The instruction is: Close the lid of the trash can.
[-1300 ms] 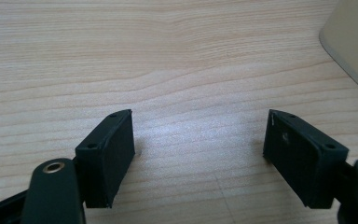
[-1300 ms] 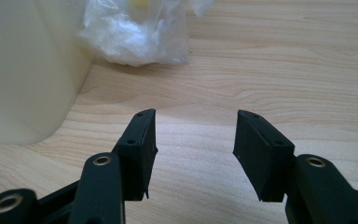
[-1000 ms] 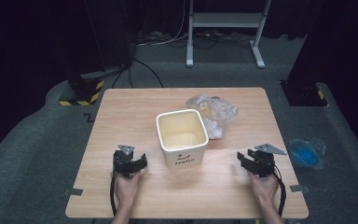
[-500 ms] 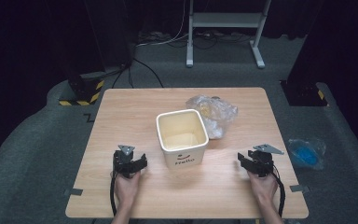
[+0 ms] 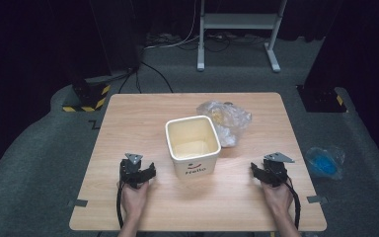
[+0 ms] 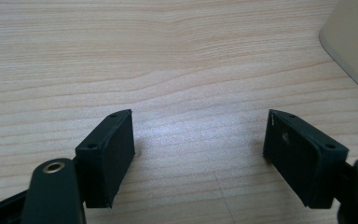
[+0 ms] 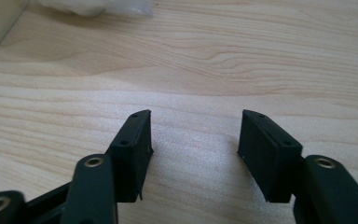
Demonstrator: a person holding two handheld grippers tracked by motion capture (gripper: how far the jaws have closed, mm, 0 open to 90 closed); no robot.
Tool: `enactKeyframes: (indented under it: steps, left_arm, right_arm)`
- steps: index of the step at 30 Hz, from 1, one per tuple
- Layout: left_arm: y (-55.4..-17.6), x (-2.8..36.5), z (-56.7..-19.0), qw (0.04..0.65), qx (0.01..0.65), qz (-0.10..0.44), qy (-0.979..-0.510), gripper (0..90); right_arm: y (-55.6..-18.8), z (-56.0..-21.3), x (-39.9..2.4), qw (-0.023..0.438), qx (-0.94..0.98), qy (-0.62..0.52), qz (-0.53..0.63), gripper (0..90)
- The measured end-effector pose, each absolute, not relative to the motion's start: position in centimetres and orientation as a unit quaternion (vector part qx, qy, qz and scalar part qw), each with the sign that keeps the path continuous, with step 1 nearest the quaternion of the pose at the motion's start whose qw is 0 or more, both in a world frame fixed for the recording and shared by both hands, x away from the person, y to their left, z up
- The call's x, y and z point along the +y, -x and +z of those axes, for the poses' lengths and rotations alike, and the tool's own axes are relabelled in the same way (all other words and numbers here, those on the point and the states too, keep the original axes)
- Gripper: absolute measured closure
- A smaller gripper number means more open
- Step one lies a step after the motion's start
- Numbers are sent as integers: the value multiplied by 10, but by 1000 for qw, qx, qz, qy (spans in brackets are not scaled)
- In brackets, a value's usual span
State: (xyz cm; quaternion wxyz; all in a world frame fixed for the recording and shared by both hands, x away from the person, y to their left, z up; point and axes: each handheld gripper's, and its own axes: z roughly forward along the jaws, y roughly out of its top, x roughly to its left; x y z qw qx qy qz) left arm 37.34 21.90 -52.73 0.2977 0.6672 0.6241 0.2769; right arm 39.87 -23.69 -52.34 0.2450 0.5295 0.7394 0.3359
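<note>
Both grippers, left (image 5: pixel 145 173) and right (image 5: pixel 258 171), rest spread and empty on the desk (image 5: pixel 128 118); the right one's jaws have just been opening. The cream square plastic bucket (image 5: pixel 193 145) between them looks light and stiff, best taken at its rim.

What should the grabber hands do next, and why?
Probably the right gripper should reach forward to the crinkly plastic bag. Its fingers have just been opening, with only bare table between them. The bag lies behind the cream bucket, nearer the right side, and the bucket looks empty. The left gripper rests open beside the bucket.
</note>
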Motion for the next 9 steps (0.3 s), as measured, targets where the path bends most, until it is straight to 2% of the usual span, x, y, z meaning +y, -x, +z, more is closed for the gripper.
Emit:
enactKeyframes:
  steps: [9]
  left_arm:
    - [-373, 219, -527, 298, 623, 277, -669, 246]
  right_arm:
    - [-400, -524, -236, 243, 744, -524, 335, 396]
